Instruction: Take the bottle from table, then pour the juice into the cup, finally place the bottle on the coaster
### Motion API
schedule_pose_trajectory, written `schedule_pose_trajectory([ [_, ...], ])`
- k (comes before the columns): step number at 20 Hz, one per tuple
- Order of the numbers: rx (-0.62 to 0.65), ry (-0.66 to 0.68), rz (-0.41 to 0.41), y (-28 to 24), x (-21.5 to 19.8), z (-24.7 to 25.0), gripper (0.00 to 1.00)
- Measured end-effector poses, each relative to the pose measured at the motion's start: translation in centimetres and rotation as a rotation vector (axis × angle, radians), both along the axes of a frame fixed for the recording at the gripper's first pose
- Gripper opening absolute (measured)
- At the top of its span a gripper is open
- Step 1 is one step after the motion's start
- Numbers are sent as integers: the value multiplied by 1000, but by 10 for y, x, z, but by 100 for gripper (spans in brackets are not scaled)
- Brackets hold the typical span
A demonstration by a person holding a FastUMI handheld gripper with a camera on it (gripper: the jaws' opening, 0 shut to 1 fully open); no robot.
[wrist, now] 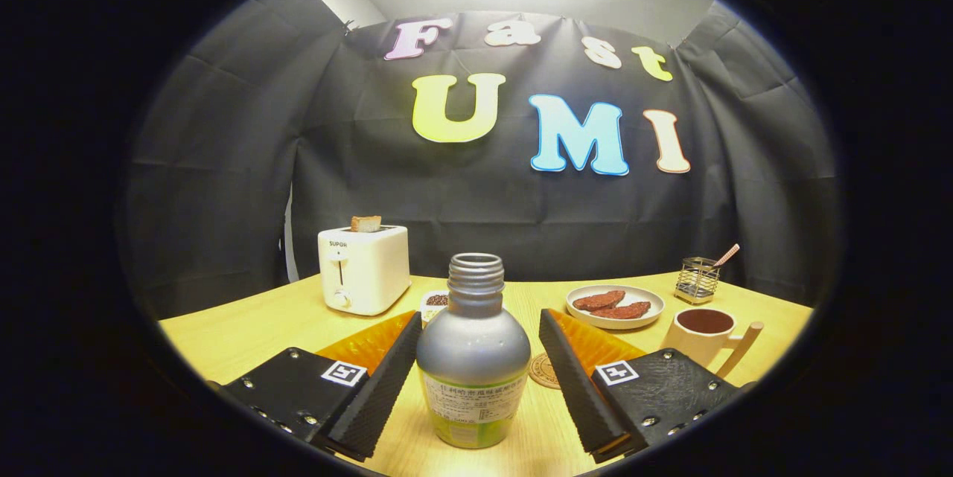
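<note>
Squarely between the fingers of the hand-held gripper: the bottle, upright on the table, long axis vertical, neck up and cap off. Spread wide, both ribbed fingers flanking the body with a visible gap on each side, neither pad touching, so no grip yet. Needs only a straight close at mid-body, judging by the alignment; little sideways correction called for. Looks grey and matte over the shoulder and threaded neck, with a pale printed label around the lower half and a green-yellow tint near the base, probably the juice. Just beyond the bottle, partly hidden beside the right finger, the round coaster. Further right, the cup with its wooden handle, dark inside. Behind, well apart: a toaster, a plate of browned slices, a wire holder.
</note>
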State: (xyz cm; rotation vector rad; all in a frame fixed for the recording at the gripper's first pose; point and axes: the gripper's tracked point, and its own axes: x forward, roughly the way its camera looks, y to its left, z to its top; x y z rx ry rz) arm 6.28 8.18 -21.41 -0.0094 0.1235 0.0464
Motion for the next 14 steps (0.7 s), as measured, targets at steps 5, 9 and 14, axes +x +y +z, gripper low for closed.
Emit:
schedule_pose_trajectory([
  [5,18,43,23,7,3,-25,91],
  [9,27,61,-27,-1,4,-25,80],
  [14,138,45,-58,-13,6,-7,78],
])
